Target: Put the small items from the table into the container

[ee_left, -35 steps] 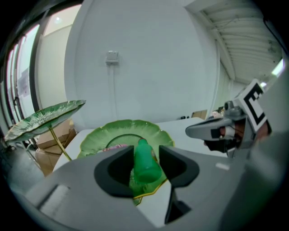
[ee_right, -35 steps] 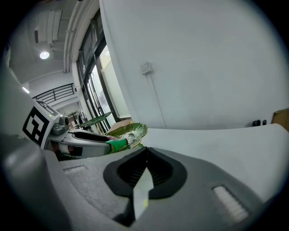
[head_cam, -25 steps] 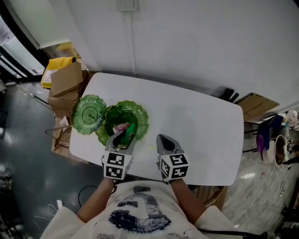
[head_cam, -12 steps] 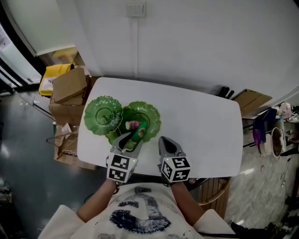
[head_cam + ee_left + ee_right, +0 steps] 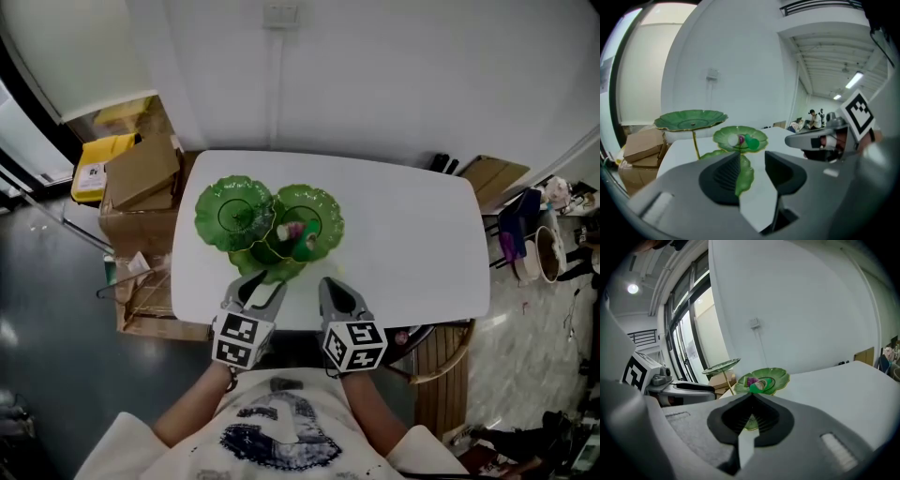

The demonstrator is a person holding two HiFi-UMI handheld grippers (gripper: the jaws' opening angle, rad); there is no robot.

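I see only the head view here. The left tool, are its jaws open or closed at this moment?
Observer: Open. In the left gripper view, the jaws of the left tool stand apart, gripping nothing.
Operator: And the right tool?
Observer: The right tool has its jaws together, empty.
Operator: Are the green dishes at one height?
Observer: No. The leftmost leaf dish stands on a stem, higher than the lower dish holding the small items.
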